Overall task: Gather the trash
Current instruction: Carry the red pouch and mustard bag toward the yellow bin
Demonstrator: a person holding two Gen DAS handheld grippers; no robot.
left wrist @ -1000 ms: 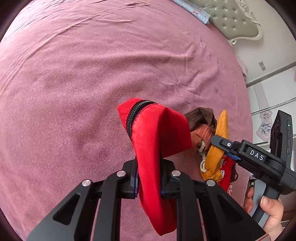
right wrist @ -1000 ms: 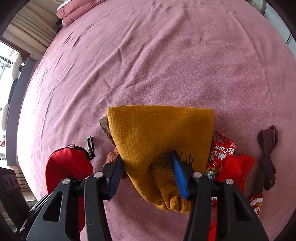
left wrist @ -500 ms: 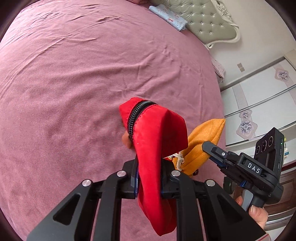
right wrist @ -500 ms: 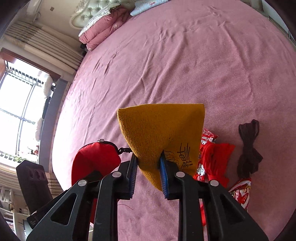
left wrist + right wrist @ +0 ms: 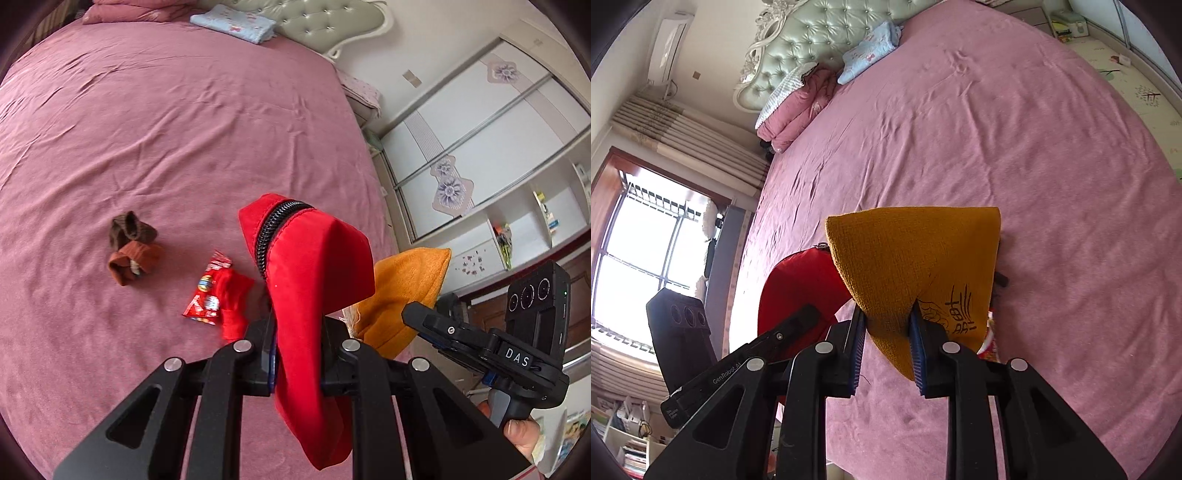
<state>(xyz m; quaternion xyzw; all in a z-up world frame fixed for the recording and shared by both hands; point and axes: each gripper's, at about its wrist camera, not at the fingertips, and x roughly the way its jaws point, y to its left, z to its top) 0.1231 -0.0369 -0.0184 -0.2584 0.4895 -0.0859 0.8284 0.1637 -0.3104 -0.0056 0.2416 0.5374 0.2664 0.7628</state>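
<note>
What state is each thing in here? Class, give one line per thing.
Red pouch: zipped shut, held off the bed in the left gripper.
Yellow cloth: folded, lifted in the right gripper.
Brown socks: bunched, lying on the bed.
Candy wrapper: crumpled, on the bed, beside a red cloth.
Blue pillow: lying flat by the headboard.

At the lower right of your left wrist view, white letters "DAS" stand on the black body of the right gripper (image 5: 424, 319). At the lower left of your right wrist view, "GenRobot.AI" runs along the black arm of the left gripper (image 5: 798, 317) (a smaller label below it is too small to read). The black characters drawn on the mustard cloth (image 5: 908, 258) and the print on the red wrapper (image 5: 205, 299) cannot be read.
</note>
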